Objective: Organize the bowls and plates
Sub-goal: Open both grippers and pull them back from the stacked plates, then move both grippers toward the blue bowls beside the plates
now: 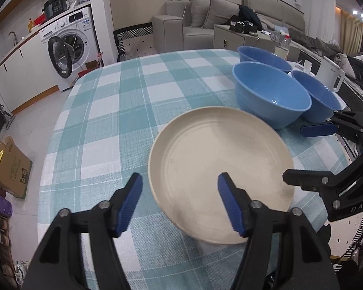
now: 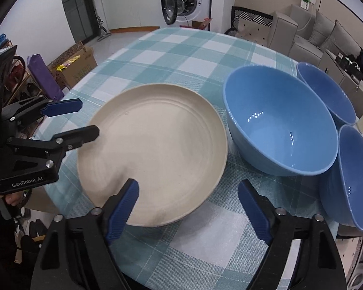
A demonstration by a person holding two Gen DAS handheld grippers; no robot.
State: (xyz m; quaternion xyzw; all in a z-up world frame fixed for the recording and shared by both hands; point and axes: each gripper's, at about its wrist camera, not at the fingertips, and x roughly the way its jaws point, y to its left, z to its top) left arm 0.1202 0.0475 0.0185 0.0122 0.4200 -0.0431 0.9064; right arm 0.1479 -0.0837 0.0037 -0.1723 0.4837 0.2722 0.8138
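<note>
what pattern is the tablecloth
Teal and white plaid tablecloth, clearest in the left wrist view.

Item count on the counter (image 2: 193, 48): one plate (image 2: 155, 154); three bowls (image 2: 278, 120) (image 2: 326, 91) (image 2: 353, 174). Hand-held grippers: two, left (image 1: 180, 201) and right (image 2: 188, 209).

Plate (image 2: 155, 154) on table (image 2: 181, 48) w/ three bowls (image 2: 280, 125) clustered just right of it, nearest almost touching.

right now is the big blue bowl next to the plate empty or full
Empty. The big blue bowl shows only bare glossy inside with light reflections in both views; it stands upright on the checked tablecloth beside the cream plate.
</note>
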